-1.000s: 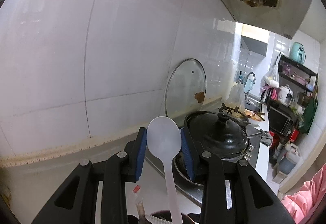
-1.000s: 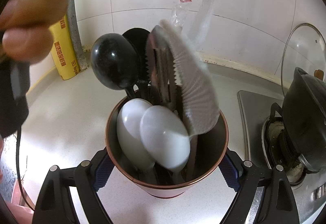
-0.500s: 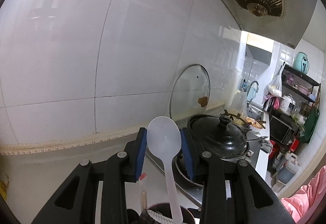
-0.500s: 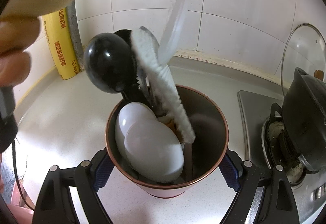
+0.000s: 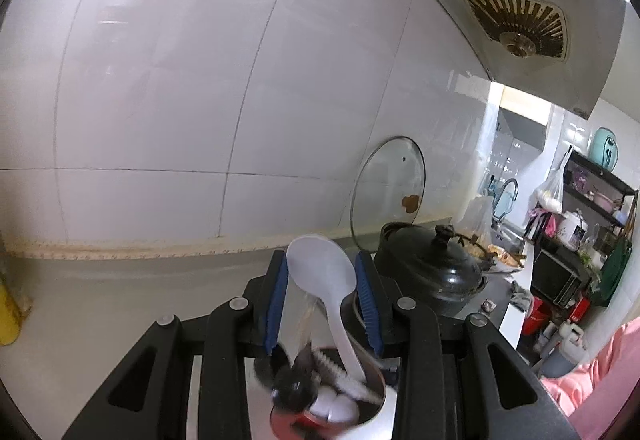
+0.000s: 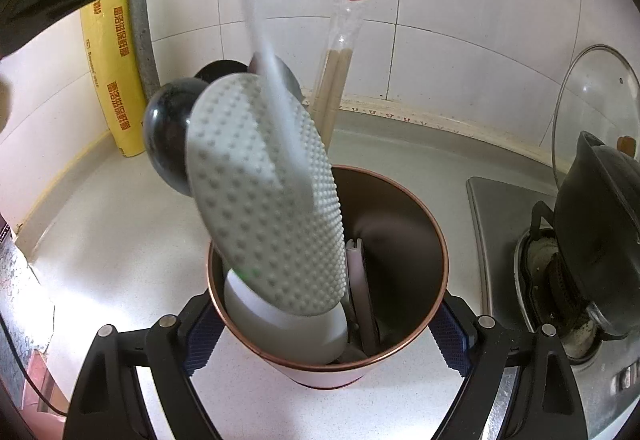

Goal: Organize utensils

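Your left gripper (image 5: 322,300) holds a white plastic spoon (image 5: 322,276) by its bowl, between the 2 blue pads. The spoon's long axis runs down from the bowl, handle lowest, its tip inside the copper-rimmed utensil holder (image 6: 400,328) directly beneath. Your right gripper (image 6: 326,336) clamps that holder from both sides on the white counter (image 6: 100,240). A dimpled rice paddle (image 6: 264,195) and black ladle (image 6: 166,143) crowd the holder's left. Free room looks to lie on its right, so the handle probably needs to go straight down there.
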The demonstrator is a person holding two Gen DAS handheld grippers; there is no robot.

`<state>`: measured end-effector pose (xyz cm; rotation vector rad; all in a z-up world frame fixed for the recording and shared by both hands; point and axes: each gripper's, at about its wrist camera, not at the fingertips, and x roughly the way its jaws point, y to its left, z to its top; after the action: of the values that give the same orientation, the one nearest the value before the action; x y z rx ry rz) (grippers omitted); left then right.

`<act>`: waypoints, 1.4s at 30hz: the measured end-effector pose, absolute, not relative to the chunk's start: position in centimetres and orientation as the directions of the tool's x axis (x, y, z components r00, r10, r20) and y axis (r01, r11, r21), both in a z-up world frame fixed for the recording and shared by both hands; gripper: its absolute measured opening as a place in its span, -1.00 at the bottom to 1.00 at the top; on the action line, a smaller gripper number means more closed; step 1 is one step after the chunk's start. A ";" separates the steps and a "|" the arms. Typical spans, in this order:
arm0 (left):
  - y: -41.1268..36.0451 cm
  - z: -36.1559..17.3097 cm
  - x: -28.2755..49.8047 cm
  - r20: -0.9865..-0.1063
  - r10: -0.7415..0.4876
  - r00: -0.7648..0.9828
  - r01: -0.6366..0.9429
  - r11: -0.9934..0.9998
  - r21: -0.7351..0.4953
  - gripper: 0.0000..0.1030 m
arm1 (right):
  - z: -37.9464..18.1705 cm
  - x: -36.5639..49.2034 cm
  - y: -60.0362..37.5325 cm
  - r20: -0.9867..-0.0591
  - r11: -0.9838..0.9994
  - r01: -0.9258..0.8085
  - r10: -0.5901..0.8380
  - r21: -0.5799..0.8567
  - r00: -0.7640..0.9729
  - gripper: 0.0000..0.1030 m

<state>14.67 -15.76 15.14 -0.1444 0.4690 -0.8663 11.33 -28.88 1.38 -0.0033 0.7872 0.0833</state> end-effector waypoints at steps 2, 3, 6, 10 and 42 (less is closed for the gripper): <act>-15.2 14.8 14.0 -0.348 -0.758 0.551 0.699 0.647 -0.303 -0.31 | 1.4 11.3 -28.9 -0.708 0.997 -0.076 0.074 0.029 0.703 0.75; -14.9 14.7 13.8 -0.353 -0.754 0.554 0.697 0.652 -0.299 -0.31 | 1.4 11.3 -28.9 -0.708 0.997 -0.076 0.074 0.029 0.703 0.75; -14.6 14.4 12.9 -0.361 -0.745 0.561 0.696 0.661 -0.281 -0.32 | 1.4 11.4 -28.9 -0.708 0.997 -0.076 0.074 0.030 0.703 0.75; -15.3 13.9 12.4 -0.382 -0.741 0.552 0.707 0.659 -0.258 -0.35 | 1.4 11.4 -28.9 -0.708 0.997 -0.076 0.074 0.028 0.703 0.75; -7.6 6.9 12.8 -0.681 -0.362 0.636 0.284 0.931 -0.230 0.76 | 1.5 11.7 -29.4 -0.711 0.996 -0.066 0.084 0.053 0.699 0.76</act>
<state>12.83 -7.55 6.93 -0.1044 0.8002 -0.3693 11.73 -29.40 1.48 0.0236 0.7930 0.0837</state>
